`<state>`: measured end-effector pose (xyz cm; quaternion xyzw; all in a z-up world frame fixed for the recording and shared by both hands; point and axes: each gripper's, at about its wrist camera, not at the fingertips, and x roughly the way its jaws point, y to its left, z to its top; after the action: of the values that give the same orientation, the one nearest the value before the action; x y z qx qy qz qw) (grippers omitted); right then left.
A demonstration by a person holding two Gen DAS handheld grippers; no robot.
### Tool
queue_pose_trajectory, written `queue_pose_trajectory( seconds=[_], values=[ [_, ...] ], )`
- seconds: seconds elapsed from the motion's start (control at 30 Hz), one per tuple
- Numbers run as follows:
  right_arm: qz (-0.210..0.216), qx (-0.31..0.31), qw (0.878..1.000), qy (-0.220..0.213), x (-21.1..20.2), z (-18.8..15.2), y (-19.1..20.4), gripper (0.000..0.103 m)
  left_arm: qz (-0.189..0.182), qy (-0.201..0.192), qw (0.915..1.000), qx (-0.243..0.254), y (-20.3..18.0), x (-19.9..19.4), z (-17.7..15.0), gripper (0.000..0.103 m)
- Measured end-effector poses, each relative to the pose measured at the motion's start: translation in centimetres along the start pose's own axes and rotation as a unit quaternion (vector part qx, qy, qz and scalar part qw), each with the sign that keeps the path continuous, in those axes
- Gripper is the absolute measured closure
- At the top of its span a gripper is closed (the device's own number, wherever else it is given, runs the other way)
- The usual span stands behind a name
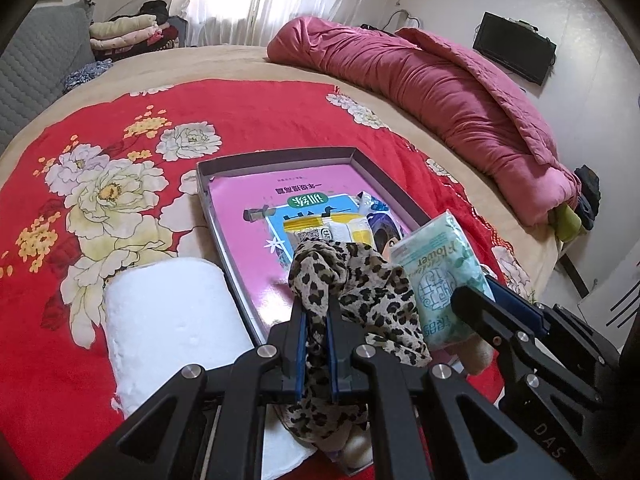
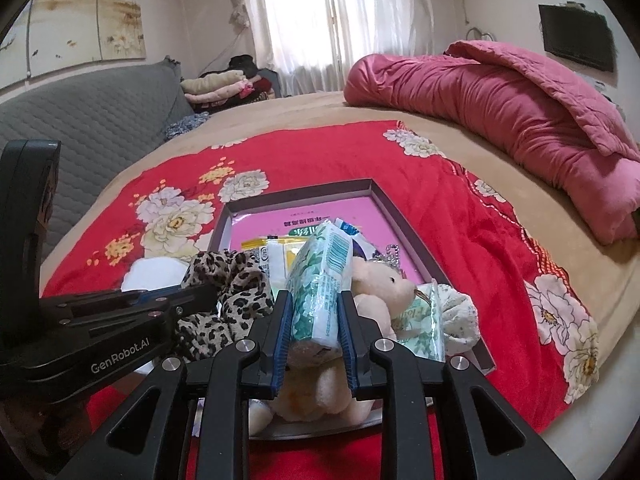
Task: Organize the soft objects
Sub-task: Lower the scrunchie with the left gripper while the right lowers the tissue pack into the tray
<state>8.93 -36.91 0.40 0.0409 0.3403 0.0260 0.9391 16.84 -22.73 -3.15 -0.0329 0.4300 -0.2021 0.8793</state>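
Note:
My left gripper (image 1: 316, 307) is shut on a leopard-print cloth (image 1: 360, 280), which hangs bunched over the near end of a shallow grey box tray (image 1: 280, 156). In the right wrist view the right gripper (image 2: 315, 298) is shut on a green-and-white tissue pack (image 2: 320, 276), held upright over the tray (image 2: 400, 208). Beneath and beside that pack lie a cream plush bear (image 2: 384, 284), a second tissue pack (image 2: 424, 320) and a pale cloth bundle (image 2: 460, 312). The leopard cloth (image 2: 236, 292) and left gripper (image 2: 200, 292) show at the left. A pink booklet (image 1: 248, 232) and yellow packets (image 1: 332, 228) lie in the tray.
A white paper roll (image 1: 172, 320) lies on the red flowered bedspread (image 1: 240, 112) left of the tray. A rolled pink quilt (image 1: 440, 92) runs along the bed's far right edge. Folded blankets (image 1: 124, 32) and a grey quilted headboard (image 2: 100, 120) stand at the back left.

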Motion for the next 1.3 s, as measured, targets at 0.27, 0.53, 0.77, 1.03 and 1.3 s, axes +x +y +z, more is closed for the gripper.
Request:
queue_pose_trajectory(
  seconds=[0.27, 0.53, 0.77, 1.03, 1.3],
  values=[
    [-0.009, -0.006, 1.000, -0.018, -0.8, 0.1, -0.1, 0.054, 0.000, 0.002, 1.0000, -0.002, 0.2, 0.0, 0.0, 0.094],
    [-0.012, 0.014, 0.999, -0.051, -2.8, 0.6, -0.9, 0.045, -0.002, 0.009, 0.9999, -0.011, 0.4, 0.1, 0.3, 0.068],
    [-0.011, 0.024, 0.998, -0.057, -3.5, 0.7, -1.0, 0.045, -0.008, -0.014, 0.9997, -0.016, 0.5, -1.2, 0.8, 0.051],
    [-0.005, 0.016, 0.997, -0.074, -5.2, 1.3, -0.1, 0.044, 0.000, -0.042, 0.9990, -0.013, 0.4, -3.9, 1.4, 0.044],
    [-0.006, 0.008, 0.998, -0.069, -6.9, 1.6, 1.3, 0.032, 0.029, -0.052, 0.9981, -0.016, 0.7, -7.5, 0.3, 0.041]
  ],
)
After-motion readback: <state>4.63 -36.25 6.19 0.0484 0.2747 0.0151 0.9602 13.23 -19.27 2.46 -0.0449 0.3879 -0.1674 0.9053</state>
